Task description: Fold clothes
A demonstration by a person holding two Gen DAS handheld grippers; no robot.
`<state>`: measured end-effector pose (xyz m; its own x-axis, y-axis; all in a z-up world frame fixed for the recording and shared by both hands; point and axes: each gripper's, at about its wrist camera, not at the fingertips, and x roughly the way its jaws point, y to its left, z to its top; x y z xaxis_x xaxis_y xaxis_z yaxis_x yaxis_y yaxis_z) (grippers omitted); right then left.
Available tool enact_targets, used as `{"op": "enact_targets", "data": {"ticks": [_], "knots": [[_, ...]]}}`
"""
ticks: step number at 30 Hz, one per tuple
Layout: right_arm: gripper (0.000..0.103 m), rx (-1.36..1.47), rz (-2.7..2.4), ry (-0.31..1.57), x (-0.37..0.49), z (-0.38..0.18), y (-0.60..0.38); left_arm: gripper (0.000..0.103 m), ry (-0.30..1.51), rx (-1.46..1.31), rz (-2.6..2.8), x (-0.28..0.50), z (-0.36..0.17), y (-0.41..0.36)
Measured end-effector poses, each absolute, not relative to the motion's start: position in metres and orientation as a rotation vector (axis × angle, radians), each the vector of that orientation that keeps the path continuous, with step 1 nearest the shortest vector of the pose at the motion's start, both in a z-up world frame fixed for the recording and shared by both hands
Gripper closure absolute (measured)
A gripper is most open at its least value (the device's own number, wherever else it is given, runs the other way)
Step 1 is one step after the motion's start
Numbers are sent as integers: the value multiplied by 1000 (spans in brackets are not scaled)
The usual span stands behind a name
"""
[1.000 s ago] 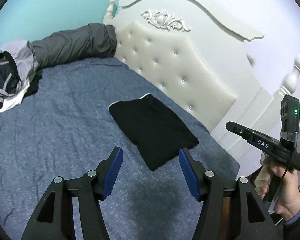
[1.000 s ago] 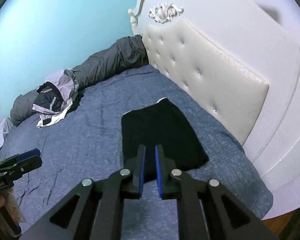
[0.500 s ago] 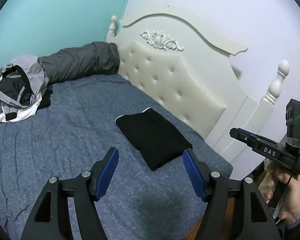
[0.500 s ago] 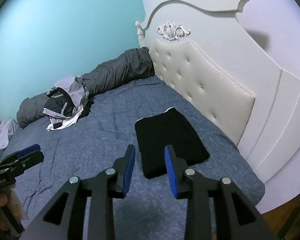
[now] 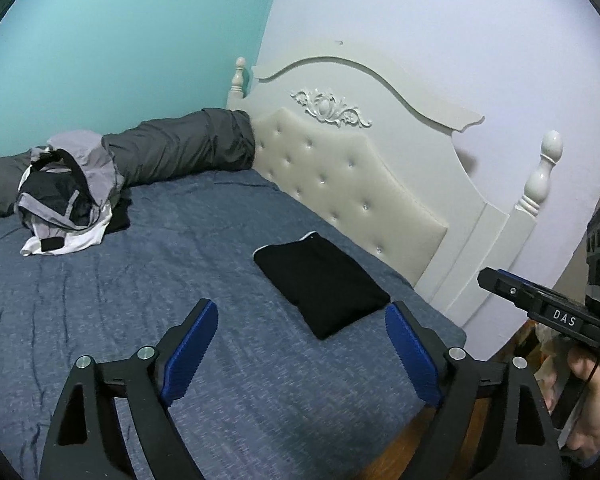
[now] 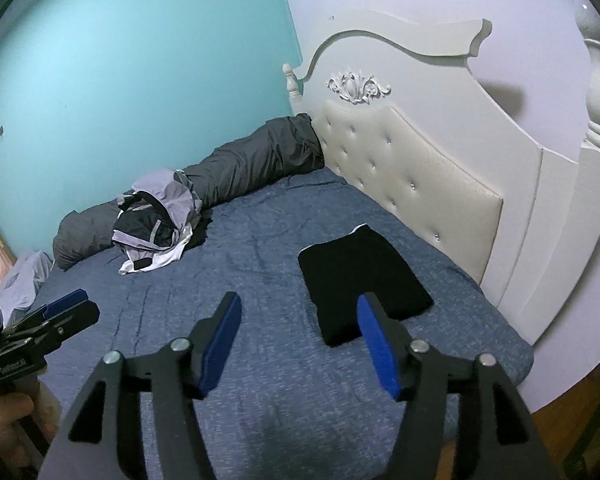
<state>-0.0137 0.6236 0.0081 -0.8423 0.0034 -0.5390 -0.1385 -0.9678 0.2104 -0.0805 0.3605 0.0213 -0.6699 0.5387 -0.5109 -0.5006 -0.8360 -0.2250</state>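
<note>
Left tool point(image 5: 300, 352) spread wide, jaws opening, nothing between blue pads. Right tool point(image 6: 298, 344) spread, jaws opening, empty too. Folded black garment point(image 5: 320, 284) flat on blue bed cover point(image 5: 140, 292), centre-right of frame, beside tufted headboard point(image 5: 348, 184). Unfolded clothes pile point(image 5: 64, 200) upper left, partly bunched, pieces hard to separate. Right tool body at frame's right edge reads "DAS"; hand point(image 5: 592, 408) cut off.

White letters "DAS" stand on the black body of the right tool point(image 5: 500, 286) (seen from the left wrist). The left tool point(image 6: 66, 308) carries a small white label, too blurred to read.
</note>
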Motion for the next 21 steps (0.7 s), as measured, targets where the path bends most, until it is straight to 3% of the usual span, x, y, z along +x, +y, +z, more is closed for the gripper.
{"op": "enact_targets", "data": {"ticks": [7,10,16,21], "knots": [[30,-848,2902,393,3,15,607,5,-108,-756,2462,-64,29,335],[17,-826,2908,400,12,19,601,2,-101,-757,2465,-58,31,331],[7,-792,2910,367,27,24,587,0,-91,-741,2478,-44,36,324],[5,-778,2896,359,39,26,577,0,-76,-729,2489,-34,40,319]]}}
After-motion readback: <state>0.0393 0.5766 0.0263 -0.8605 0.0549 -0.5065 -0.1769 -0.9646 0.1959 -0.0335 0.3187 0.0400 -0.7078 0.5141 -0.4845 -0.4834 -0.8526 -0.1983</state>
